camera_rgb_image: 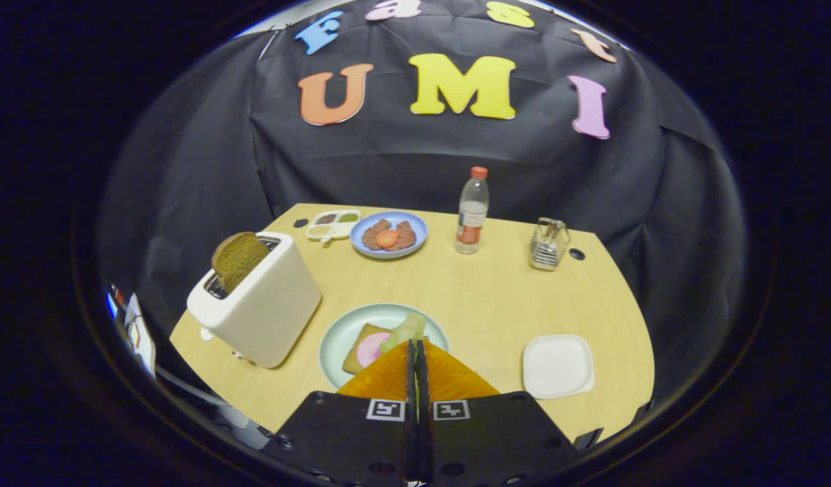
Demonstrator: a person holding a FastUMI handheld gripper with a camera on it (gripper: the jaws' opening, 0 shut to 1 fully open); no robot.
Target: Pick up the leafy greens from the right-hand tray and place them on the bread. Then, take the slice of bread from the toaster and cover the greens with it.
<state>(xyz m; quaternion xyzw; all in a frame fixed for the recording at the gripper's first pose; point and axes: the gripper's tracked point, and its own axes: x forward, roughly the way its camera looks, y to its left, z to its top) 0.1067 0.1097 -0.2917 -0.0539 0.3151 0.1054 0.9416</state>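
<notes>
My gripper (pixel 416 346) has its fingers pressed together on the leafy greens (pixel 405 330) — just above the bread (pixel 361 348), right of the toaster (pixel 256 297).

Pale wooden table (pixel 483 291) — black cloth wall (pixel 206 169) behind

No words or numbers are showing clearly enough to be read. Two square black-and-white coded markers are sitting on the body of the gripper (pixel 415 345), the left marker (pixel 386 410) and the right marker (pixel 451 410) lying side by side just behind its fingers, which are pressing together with the leafy greens (pixel 405 330) just ahead of their tips. They are showing block patterns, not letters. The plastic bottle (pixel 472 211) beyond the fingers is wearing a printed label (pixel 467 231), but its print is appearing too small to make out.
</notes>
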